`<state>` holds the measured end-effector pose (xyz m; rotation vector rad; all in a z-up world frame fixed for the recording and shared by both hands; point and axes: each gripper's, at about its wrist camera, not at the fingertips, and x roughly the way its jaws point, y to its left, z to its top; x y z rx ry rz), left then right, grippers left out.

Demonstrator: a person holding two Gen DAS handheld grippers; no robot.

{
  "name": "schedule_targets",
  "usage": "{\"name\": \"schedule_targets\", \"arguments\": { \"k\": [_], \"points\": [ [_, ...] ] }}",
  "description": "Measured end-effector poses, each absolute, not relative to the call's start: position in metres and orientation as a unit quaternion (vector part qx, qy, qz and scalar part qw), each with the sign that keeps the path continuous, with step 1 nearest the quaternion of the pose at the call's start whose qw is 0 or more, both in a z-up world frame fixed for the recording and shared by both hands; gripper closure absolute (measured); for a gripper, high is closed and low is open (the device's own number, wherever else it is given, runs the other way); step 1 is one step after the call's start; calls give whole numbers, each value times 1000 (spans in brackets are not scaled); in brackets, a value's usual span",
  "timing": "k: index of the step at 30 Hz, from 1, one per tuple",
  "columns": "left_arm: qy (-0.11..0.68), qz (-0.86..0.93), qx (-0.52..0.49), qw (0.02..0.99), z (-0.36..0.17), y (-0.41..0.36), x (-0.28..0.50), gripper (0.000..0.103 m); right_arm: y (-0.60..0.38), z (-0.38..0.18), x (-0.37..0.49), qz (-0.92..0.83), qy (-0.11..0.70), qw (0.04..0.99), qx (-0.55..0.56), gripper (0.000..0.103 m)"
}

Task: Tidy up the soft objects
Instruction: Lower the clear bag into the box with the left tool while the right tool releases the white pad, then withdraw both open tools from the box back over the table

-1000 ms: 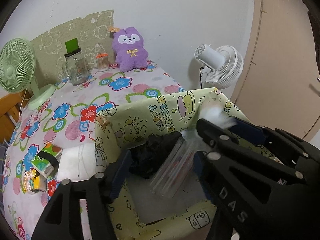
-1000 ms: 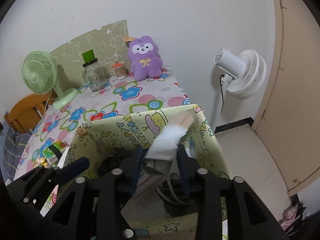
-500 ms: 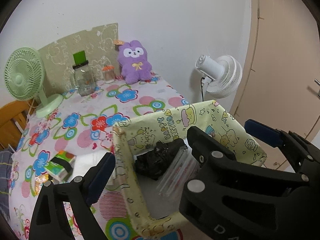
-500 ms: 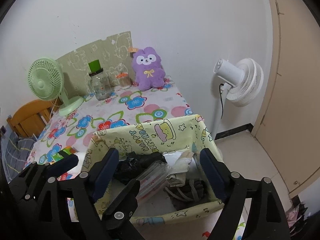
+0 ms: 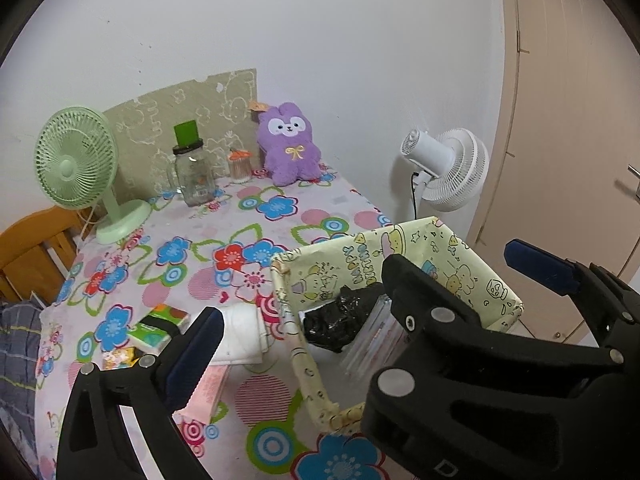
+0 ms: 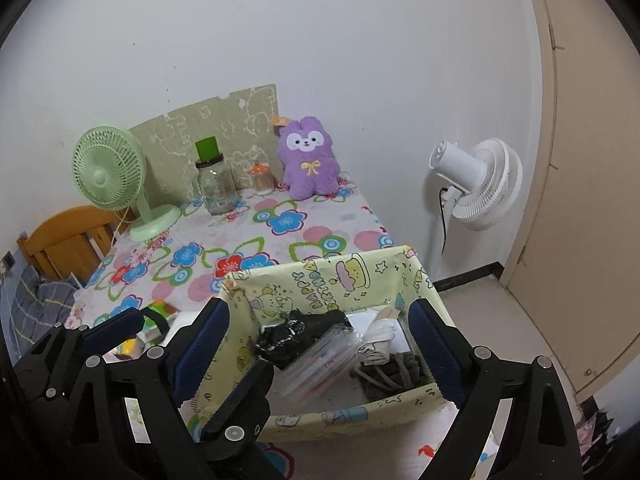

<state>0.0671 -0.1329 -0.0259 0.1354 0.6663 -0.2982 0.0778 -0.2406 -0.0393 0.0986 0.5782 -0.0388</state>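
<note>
A yellow cartoon-print fabric box [image 6: 340,276] [image 5: 460,256] stands at the table's near right corner. In it lie a black crumpled bag [image 6: 300,332] [image 5: 344,320], a clear packet [image 6: 320,364], a white folded cloth [image 6: 380,332] and a grey rope-like piece [image 6: 396,372]. My right gripper [image 6: 320,344] is open and empty, held above the box's near side. My left gripper [image 5: 360,300] is open and empty, over the box's left wall. A purple plush [image 5: 290,144] [image 6: 310,160] sits at the table's far edge.
On the floral tablecloth [image 5: 240,220] stand a green desk fan [image 5: 80,172], a glass jar with green lid [image 5: 192,172] and a small orange-lidded jar [image 5: 240,164]. White cloth [image 5: 240,336], a green packet [image 5: 160,324] and a pink item [image 5: 212,388] lie left of the box. A white floor fan [image 6: 476,184] stands right.
My right gripper opened and let the white cloth go into the box, then drew back and up. My left gripper also pulled back and left, out of the box.
</note>
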Motion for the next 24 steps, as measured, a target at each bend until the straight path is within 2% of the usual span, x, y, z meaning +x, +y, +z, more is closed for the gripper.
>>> {"name": "schedule_targets", "arguments": {
  "k": [24],
  "points": [
    [289, -119, 57, 948, -1, -77, 39, 0, -181, -12, 50, 4, 256, 966, 25, 7]
  ]
}}
